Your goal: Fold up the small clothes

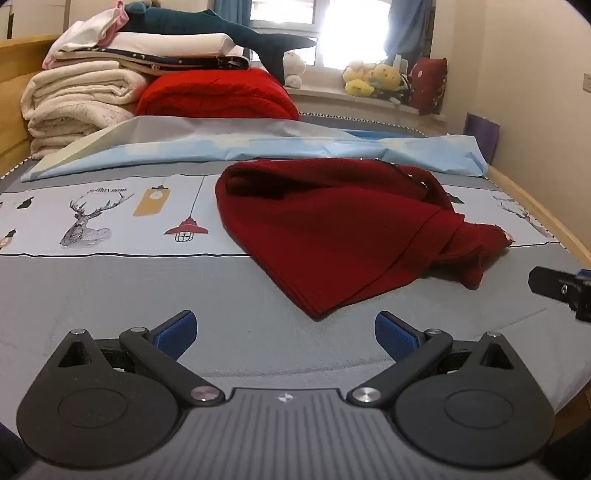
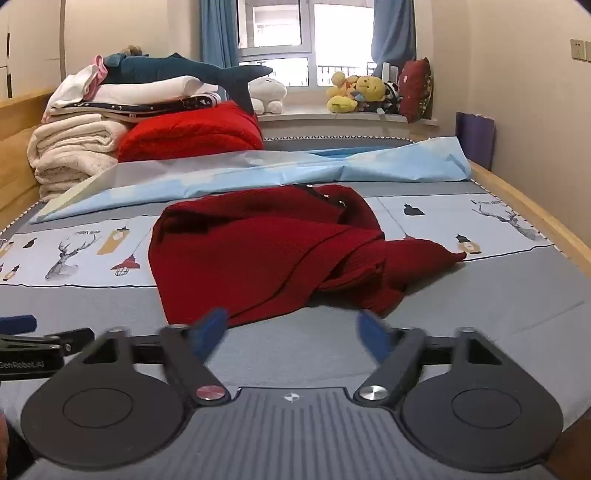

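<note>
My left gripper (image 1: 286, 332) stood spread as wide as it goes, its blue pads (image 1: 177, 332) well apart and pinching nothing; only the grey band of the bedsheet (image 1: 129, 295) lay between them. My right gripper (image 2: 293, 334) was likewise splayed wide, its blue pads (image 2: 212, 330) blurred, with nothing held and nothing touched that I could make out. Each tool showed in the other's view: the right one at three o'clock from my left wrist, the left one at nine o'clock from my right wrist.

Just beyond both sets of fingers, at twelve o'clock, lay the dark red knitted garment (image 1: 332, 229), bunched and partly folded on the sheet. Its nearest corner pointed toward my left gripper and stopped just short of the gap between the pads. One twisted end trailed off toward two o'clock in the left view. From my right wrist the same garment (image 2: 258, 251) filled the middle, its near hem close to the left pad, though I could not tell whether they touched.

Past the garment, a pale blue cloth (image 1: 258, 147) stretched across the bed. At ten o'clock a stack of folded cream blankets (image 1: 74, 99) sat beside a bright red quilt (image 1: 218, 96), a plush shark (image 1: 207, 29) lying on top. At one o'clock, soft toys (image 1: 373, 77) crowded the windowsill.
</note>
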The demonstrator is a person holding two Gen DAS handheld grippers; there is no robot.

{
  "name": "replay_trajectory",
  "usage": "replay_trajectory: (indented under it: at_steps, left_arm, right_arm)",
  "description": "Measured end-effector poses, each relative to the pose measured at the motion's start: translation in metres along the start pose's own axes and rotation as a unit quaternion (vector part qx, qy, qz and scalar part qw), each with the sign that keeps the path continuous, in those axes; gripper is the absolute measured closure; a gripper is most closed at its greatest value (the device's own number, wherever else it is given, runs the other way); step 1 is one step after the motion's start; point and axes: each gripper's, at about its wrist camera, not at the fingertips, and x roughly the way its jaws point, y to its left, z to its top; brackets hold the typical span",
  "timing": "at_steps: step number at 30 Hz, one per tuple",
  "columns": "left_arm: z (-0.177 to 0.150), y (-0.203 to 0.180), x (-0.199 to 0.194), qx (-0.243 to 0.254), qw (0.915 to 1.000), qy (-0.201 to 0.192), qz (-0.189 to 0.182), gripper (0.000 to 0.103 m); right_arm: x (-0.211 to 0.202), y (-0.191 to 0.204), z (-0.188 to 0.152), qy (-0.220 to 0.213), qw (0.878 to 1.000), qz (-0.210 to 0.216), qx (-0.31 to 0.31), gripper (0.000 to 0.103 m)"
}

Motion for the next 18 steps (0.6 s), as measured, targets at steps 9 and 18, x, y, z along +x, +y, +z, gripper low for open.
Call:
replay_trajectory:
  at_steps: [9,18]
  left_arm:
    - [0.001,0.003,-0.006,-0.032,0.9995,0.000,0.004,0.000]
    - [0.005,0.002,-0.009,-0.022,0.9994,-0.027,0.005,0.000]
  right_arm:
    - [0.016,-0.001,-0.002,0.019,1.000,-0.014,0.016,0.001]
    - [0.025,0.013,-0.005,0.023,1.000,0.000,0.001,0.001]
